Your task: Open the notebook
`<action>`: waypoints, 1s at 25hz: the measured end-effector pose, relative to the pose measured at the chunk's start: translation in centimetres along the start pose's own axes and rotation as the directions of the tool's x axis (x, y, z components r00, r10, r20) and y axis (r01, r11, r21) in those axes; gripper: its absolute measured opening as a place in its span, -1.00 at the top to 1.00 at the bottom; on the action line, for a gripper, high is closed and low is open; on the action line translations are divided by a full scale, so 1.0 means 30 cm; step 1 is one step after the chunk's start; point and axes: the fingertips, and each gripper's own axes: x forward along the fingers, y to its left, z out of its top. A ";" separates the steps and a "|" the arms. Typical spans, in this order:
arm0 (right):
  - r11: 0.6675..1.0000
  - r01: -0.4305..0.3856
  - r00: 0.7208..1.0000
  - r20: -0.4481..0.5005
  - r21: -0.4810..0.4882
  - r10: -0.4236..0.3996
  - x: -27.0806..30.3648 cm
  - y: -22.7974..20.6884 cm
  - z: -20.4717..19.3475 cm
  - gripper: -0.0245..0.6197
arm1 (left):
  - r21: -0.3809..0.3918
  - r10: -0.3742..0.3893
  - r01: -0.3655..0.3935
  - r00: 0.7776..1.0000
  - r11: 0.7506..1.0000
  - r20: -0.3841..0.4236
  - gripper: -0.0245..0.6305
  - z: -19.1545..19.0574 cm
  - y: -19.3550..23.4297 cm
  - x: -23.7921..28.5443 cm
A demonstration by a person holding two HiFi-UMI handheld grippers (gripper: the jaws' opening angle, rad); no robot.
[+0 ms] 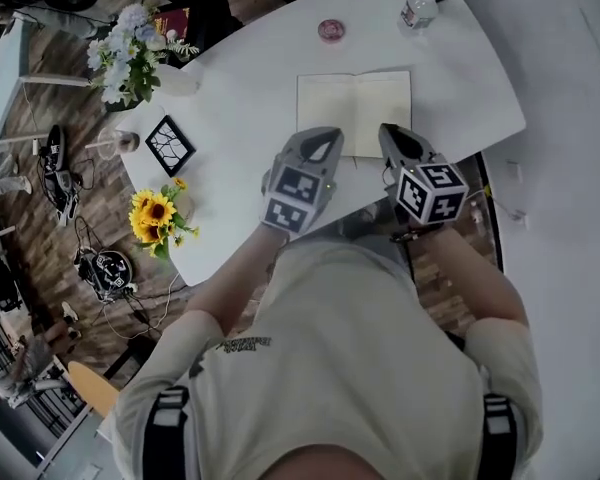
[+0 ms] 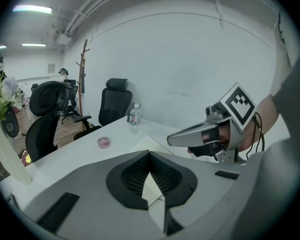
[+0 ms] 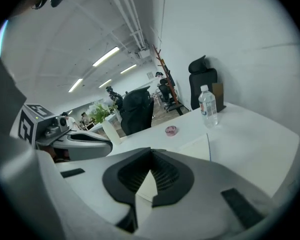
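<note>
Cream pages are what catch the eye from where I stand: the notebook (image 1: 354, 113) lies flat and open on the white table (image 1: 250, 78), near the edge closest to the person. Its two-page spread runs left to right across the table and its spine points straight away from the person's chest. The left gripper (image 1: 321, 134) hangs at the near edge of the left page and the right gripper (image 1: 391, 130) at the near edge of the right page. They sit one on either side of the spine, and neither is clearly the closer. Both point forward and downward, so the book lies just ahead of and below their tips, not between them. In the left gripper view its jaws meet at the tips with nothing clamped, and a sliver of page (image 2: 149, 184) shows through the gap behind the pads. The right gripper view shows the same: jaws brought together and empty, with the right page (image 3: 195, 146) stretching away beyond them. A pink round dish (image 1: 331, 30) and a water bottle (image 1: 417, 10) stand well apart from the book at the far side of the table. To my eye the opening is already done. Any further move would only mean reaching forward and down onto whichever page is nearest that hand.
</note>
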 end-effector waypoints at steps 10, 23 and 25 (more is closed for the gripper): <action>0.967 0.074 0.964 0.266 -0.243 -0.007 -0.279 0.091 0.258 0.91 | 0.065 0.009 -0.023 0.977 0.998 0.211 0.89 0.250 -0.089 -0.137; 0.882 0.260 0.861 0.507 -0.393 -0.028 -0.579 0.172 0.349 0.91 | 0.218 0.018 -0.139 0.877 0.966 0.481 0.89 0.458 -0.272 -0.371; 0.883 0.265 0.852 0.523 -0.387 -0.026 -0.604 0.184 0.338 0.91 | 0.213 0.014 -0.139 0.866 0.967 0.501 0.89 0.452 -0.297 -0.383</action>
